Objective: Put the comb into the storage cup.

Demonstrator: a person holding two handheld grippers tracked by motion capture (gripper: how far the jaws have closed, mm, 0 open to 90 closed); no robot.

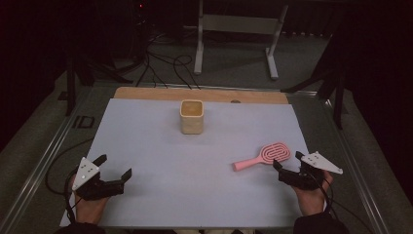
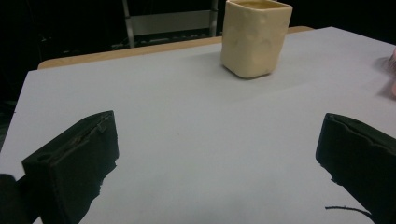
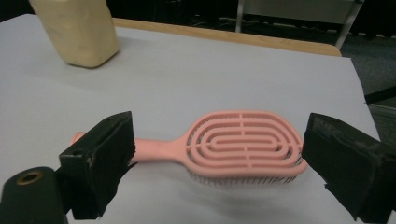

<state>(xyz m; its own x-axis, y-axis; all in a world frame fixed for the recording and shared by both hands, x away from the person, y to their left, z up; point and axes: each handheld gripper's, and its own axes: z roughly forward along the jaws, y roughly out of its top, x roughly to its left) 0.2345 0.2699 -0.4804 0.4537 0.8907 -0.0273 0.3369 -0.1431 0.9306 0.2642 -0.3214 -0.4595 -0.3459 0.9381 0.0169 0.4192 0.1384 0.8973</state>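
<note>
A pink hairbrush [image 1: 263, 156] lies flat on the white sheet at the right, head to the right, handle pointing left. My right gripper [image 1: 287, 163] is open just in front of it; in the right gripper view the hairbrush [image 3: 233, 144] lies between and just beyond the two jaws, untouched. A cream square cup [image 1: 191, 116] stands upright at the back middle, also seen as the cup [image 2: 254, 37] and the cup [image 3: 77, 32]. My left gripper [image 1: 114, 168] rests open at the front left with nothing between its jaws.
The white sheet [image 1: 160, 161] covers a wooden table whose bare far edge [image 1: 146, 92] shows at the back. Cables [image 1: 165, 68] and a white frame's legs [image 1: 198, 44] stand on the dark floor beyond. A metal rail [image 1: 44, 161] runs along the left side.
</note>
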